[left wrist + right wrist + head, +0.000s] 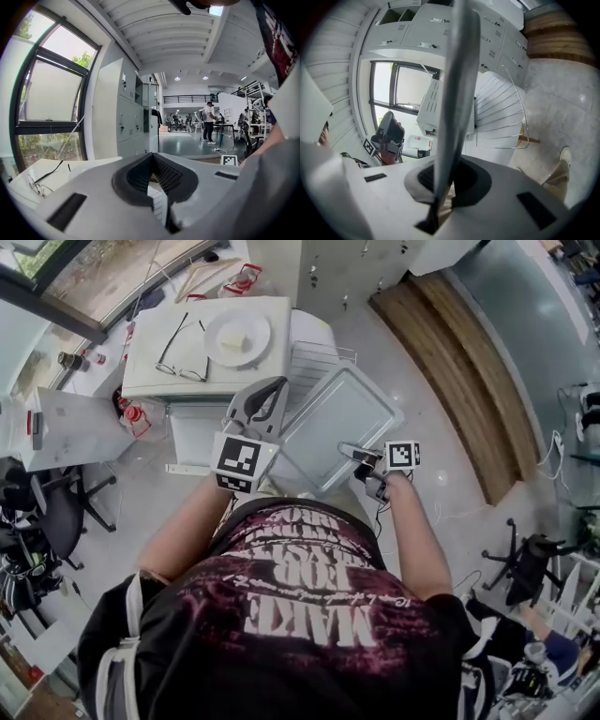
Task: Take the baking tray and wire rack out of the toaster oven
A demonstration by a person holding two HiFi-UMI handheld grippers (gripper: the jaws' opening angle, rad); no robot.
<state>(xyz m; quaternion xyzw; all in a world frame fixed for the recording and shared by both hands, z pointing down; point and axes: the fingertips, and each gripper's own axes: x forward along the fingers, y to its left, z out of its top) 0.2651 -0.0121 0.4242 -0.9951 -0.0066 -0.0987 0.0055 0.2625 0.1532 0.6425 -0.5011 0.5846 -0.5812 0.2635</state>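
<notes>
My right gripper [354,452] is shut on the near right edge of the grey baking tray [336,420] and holds it in the air in front of the person. The right gripper view shows the tray [457,79] edge-on, rising from between the jaws. The wire rack [317,364] lies beyond the tray on a white surface; it also shows as the rack [501,112] past the tray. A white toaster oven [433,108] stands behind it. My left gripper [279,385] hovers beside the tray's left edge, its jaws together on nothing.
A white table [150,357] at the left carries a plate [238,338] and a pair of glasses [183,352]. A wooden step [459,371] runs along the right. Office chairs [56,512] stand at the far left, on a floor strewn with cables.
</notes>
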